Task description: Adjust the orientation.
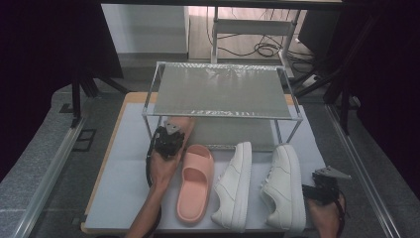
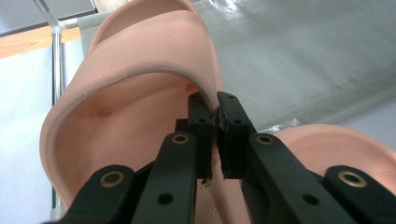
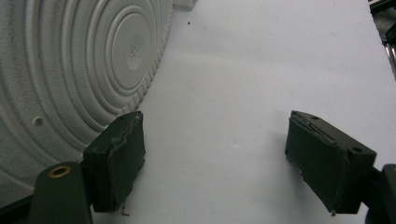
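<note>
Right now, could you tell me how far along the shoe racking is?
Nothing is racked yet: both shelves of the rack look bare. In hand: the left tongs are shut on a pink slide's strap, at the lower shelf. Left: the other slide and two white sneakers on the table; the right tongs are open.

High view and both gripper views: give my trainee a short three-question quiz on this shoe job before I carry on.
1. True or false: the left gripper is shut on the strap of a pink slipper.
2. Which shoe lies nearest the right gripper? A) the other pink slipper B) the left white sneaker C) the right white sneaker
3. Fill in: the held slipper is by the lower level of the metal ____.

Key
1. True: the jaws pinch the strap's edge.
2. C; in the right gripper view its sole sits beside the open jaws.
3. Rack.
</note>
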{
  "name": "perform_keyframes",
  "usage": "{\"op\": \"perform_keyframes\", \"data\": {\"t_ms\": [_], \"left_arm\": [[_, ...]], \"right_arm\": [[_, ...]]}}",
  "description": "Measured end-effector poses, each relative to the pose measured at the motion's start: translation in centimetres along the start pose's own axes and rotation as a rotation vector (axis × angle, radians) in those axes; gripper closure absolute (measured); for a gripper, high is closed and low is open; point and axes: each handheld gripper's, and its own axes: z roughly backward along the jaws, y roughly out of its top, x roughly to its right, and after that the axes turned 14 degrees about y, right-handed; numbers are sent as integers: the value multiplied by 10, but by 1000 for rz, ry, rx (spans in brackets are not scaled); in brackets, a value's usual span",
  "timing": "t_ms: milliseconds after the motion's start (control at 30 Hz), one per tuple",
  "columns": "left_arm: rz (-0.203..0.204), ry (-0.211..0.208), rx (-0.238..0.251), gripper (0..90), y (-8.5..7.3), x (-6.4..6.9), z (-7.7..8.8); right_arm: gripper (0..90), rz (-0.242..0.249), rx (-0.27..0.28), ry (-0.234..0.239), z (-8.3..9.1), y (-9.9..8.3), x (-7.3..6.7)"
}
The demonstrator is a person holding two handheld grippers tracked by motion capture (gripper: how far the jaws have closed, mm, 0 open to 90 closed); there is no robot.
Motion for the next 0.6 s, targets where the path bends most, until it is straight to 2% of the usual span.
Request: {"op": "perform_keyframes", "data": {"t_ms": [133,200,267,333,400,467,600], "left_arm": [[-3,-16,-24,842,1,1,-6],[-10,-21,-20,818,1,3,-5],[-3,-20,-14,784,3,4,-1],[-14,-6,-13,745,6,4,4],[-27,-19,-3,740,6,2,9],[-13,-32,3,736,5,-1,16],[-18,-57,0,734,-1,-8,27]], "right_arm": [[203,0,2,-1,0,0,0],[203,0,2,0,0,0,0],[203,-1,2,-1,0,0,0],[203,0,2,-1,0,0,0],[203,0,2,0,0,0,0],[203,-2,3,-1,0,0,0],[203,-1,0,0,0,0,0]]}}
